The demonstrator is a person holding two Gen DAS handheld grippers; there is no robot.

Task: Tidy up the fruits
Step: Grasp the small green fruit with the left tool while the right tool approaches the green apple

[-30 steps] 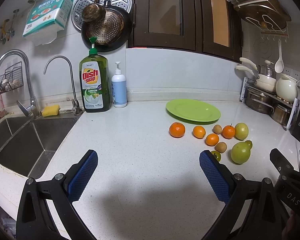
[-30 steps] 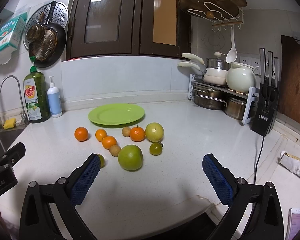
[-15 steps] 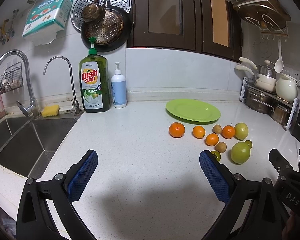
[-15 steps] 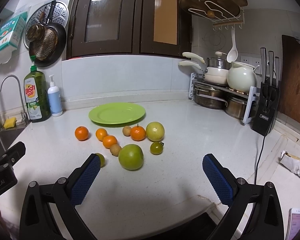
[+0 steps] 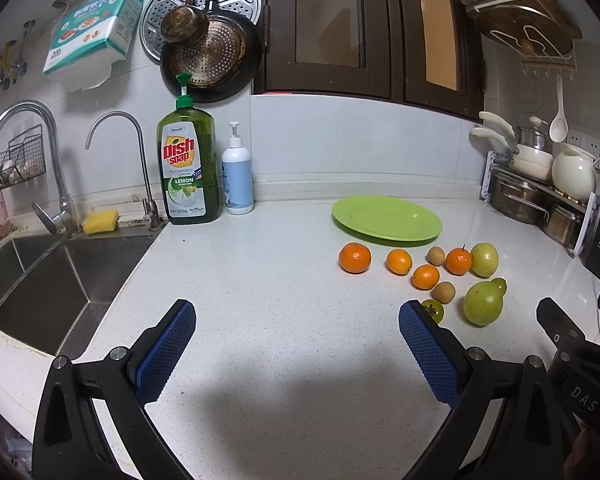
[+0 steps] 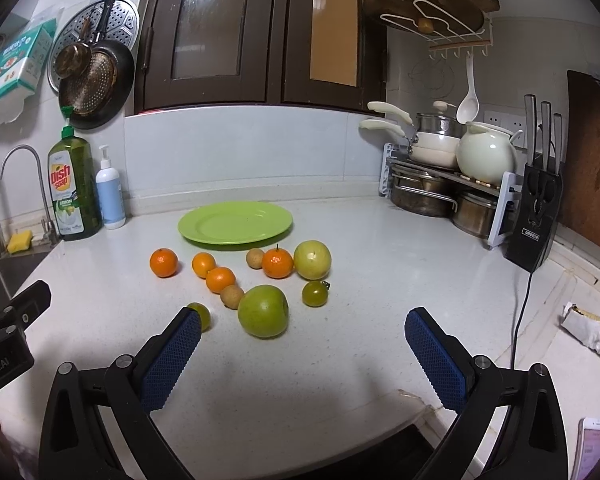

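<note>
Two handheld grippers, seen from their own wrist cameras: the left gripper (image 5: 296, 344) and the right gripper (image 6: 302, 354) share one build, with matte black angular arms carrying triangular cutouts and round silver screws at the joints. Each finger ends in a long blue pad (image 5: 166, 350) with a fine diamond-knurled texture. White lettering "DAS" marks the black housing of the right unit in the left view; "Robot.AI" shows on the left unit's body in the right view.
</note>
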